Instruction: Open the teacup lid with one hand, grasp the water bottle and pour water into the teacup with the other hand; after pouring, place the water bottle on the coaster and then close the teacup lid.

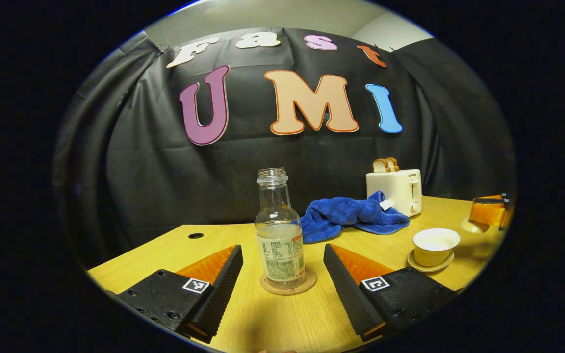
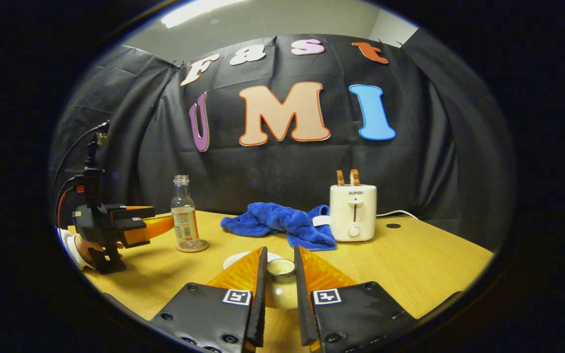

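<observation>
A clear, capless water bottle [image 1: 279, 235] holding some water stands upright on a round cork coaster [image 1: 288, 284]. My left gripper [image 1: 282, 260] is open, a finger on either side of the bottle with a gap to each. The cream teacup [image 1: 435, 245] sits uncovered on its saucer [image 1: 429, 266] to the right. My right gripper [image 2: 280, 274] is shut on the cream knob of the teacup lid [image 2: 281, 282], low over the table. In the left gripper view the right gripper [image 1: 489, 211] shows at the far right, a pale rim below it. The bottle [image 2: 185, 213] and the left gripper [image 2: 130, 223] show at the left.
A crumpled blue towel [image 1: 351, 218] lies behind the bottle. A white toaster [image 1: 395, 191] with bread slices stands at the back. A white rim [image 2: 241, 258] peeks out behind my right fingers. The wooden table [image 1: 282, 323] has a cable hole [image 1: 195, 236] at the back left.
</observation>
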The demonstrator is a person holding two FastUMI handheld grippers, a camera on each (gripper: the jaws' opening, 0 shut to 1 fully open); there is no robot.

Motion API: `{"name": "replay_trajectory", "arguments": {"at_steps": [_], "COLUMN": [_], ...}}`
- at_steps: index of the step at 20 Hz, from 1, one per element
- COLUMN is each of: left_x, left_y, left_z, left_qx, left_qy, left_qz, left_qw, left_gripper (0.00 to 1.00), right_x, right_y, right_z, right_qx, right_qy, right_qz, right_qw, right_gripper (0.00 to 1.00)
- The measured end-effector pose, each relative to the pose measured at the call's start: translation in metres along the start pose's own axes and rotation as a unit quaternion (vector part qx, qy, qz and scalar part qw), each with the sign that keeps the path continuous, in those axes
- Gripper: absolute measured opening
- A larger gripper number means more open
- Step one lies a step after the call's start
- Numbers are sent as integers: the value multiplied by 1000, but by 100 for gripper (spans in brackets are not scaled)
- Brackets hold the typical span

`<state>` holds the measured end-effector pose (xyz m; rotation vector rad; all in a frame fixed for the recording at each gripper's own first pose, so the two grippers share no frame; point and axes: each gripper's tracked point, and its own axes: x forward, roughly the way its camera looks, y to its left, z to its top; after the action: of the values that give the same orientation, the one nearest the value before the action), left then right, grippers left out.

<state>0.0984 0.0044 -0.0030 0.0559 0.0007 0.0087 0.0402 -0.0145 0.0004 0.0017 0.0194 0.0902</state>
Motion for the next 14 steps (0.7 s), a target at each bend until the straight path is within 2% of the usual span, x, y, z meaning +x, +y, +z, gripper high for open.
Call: {"name": "replay_trajectory", "arguments": {"at_steps": [1,2,4,14], "left_x": [-3,-5,-7,-6], "left_y": [1,3,7,5], "left_z": [-1,-1,-3,-4], "left_qx": [-8,-17,-36,-31], "left_qy": [1,-1,0,-1], "left_qz": [2,4,8,4], "left_qw": [1000,1000,999,999], "left_gripper": [96,100,95,96], "right_x": [7,15,28,58], "right_y": [5,11,20,36], "right_z": [-1,-2,-4,-21], "right_qx": [0,0,0,-6], "right_qy": [2,4,8,64], "right_qz": [8,16,27,45], "right_qw": [1000,1000,1000,997], "right_gripper": [31,31,31,31]}}
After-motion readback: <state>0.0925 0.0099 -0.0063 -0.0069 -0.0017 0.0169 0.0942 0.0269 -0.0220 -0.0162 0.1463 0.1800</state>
